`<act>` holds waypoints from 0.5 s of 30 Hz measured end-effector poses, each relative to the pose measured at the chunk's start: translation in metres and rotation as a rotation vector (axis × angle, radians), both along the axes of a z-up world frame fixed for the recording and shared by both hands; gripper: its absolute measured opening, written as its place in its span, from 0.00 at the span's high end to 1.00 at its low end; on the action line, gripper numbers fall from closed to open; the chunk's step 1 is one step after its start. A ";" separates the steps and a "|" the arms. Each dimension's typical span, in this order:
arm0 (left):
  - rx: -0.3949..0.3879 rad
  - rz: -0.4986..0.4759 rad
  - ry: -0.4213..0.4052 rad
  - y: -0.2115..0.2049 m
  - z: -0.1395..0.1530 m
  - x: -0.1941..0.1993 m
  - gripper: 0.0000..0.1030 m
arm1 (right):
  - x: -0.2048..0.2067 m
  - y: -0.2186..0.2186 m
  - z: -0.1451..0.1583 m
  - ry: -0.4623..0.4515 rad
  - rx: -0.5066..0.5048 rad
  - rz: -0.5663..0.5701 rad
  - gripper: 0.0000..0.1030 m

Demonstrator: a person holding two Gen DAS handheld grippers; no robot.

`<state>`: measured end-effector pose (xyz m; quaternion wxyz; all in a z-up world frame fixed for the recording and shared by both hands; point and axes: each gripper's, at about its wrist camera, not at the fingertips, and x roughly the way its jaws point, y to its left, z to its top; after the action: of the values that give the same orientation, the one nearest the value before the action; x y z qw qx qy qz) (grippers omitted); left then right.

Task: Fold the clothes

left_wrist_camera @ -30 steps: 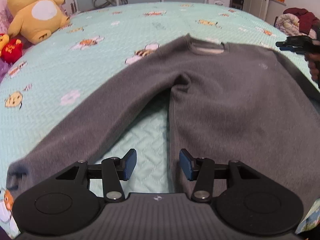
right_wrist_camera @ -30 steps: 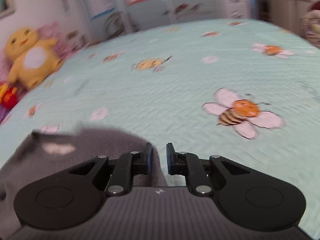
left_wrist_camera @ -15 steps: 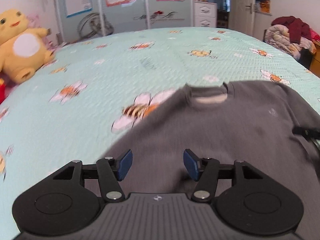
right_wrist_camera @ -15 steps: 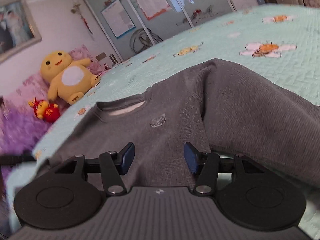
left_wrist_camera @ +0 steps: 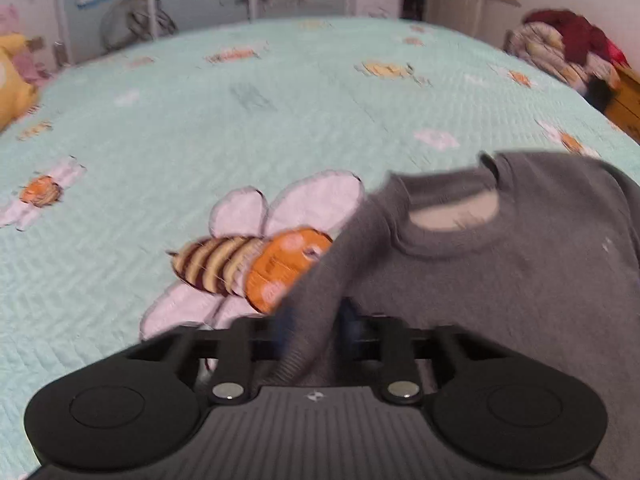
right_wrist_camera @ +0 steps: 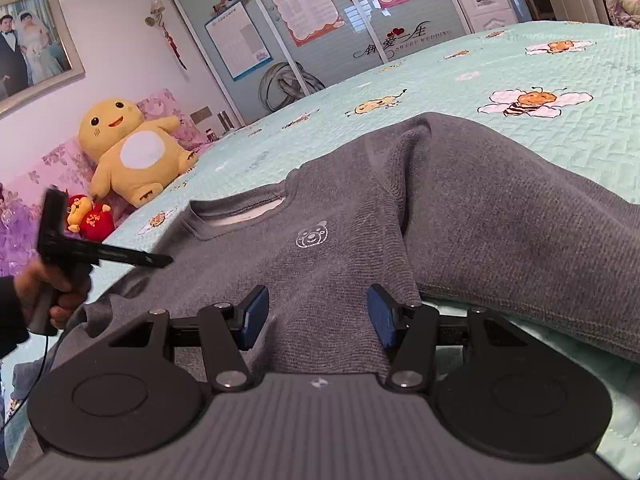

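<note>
On the mint-green bee-print bedspread (left_wrist_camera: 168,128) a grey knit sweater (right_wrist_camera: 328,264) lies face up, neckline (right_wrist_camera: 240,216) towards the far side of the bed and a small white bear logo (right_wrist_camera: 312,236) on its chest. One sleeve (right_wrist_camera: 520,216) runs out to the right in the right wrist view; the shoulder on the other side reaches to where the left gripper (left_wrist_camera: 314,326) works.

The left gripper's jaws are closing, and a ridge of grey fabric from the shoulder edge stands up between them; the picture is blurred, but the blue pads look to be pinching that ridge. The right gripper (right_wrist_camera: 316,316) stands about half open over the chest near the armpit, with cloth lying between its pads (right_wrist_camera: 254,314) though they do not press on it. The person's hand (right_wrist_camera: 52,288) on the left tool's handle shows at the edge of the right wrist view.

The sweater looks soft, limp and fairly thick, with a ribbed texture that should give the pads good friction, so slipping seems unlikely. It is not fragile, but it will sag and drag, and any part not lifted will likely trail and bunch on the quilted cover. Holds would be surest on seams and doubled edges: the shoulder seam, the neckline rib, the sleeve cuff or the hem. A pinch in the open chest may catch only the top layer, so the right gripper would probably do better at the shoulder or armpit seam beside it
</note>
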<state>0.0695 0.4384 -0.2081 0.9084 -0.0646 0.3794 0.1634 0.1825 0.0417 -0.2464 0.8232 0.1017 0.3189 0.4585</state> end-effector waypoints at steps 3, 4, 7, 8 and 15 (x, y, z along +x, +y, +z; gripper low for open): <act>0.061 0.016 -0.039 0.009 0.017 0.013 0.93 | 0.000 0.000 -0.001 0.004 0.007 -0.001 0.46; 0.084 0.019 -0.050 0.014 0.025 0.022 0.93 | 0.000 0.000 -0.001 0.003 0.007 0.000 0.46; 0.166 0.070 -0.062 0.028 0.042 0.052 0.99 | 0.000 0.001 -0.001 0.004 0.006 0.001 0.46; 0.208 0.098 -0.058 0.033 0.046 0.062 0.99 | 0.000 0.001 -0.002 0.005 0.005 0.002 0.46; -0.041 0.069 -0.099 0.027 0.041 0.008 0.74 | 0.001 0.002 -0.002 0.013 0.009 0.004 0.46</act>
<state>0.0777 0.4653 -0.1675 0.9184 -0.1044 0.3349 0.1831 0.1840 0.0435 -0.2487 0.8196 0.1078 0.3226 0.4610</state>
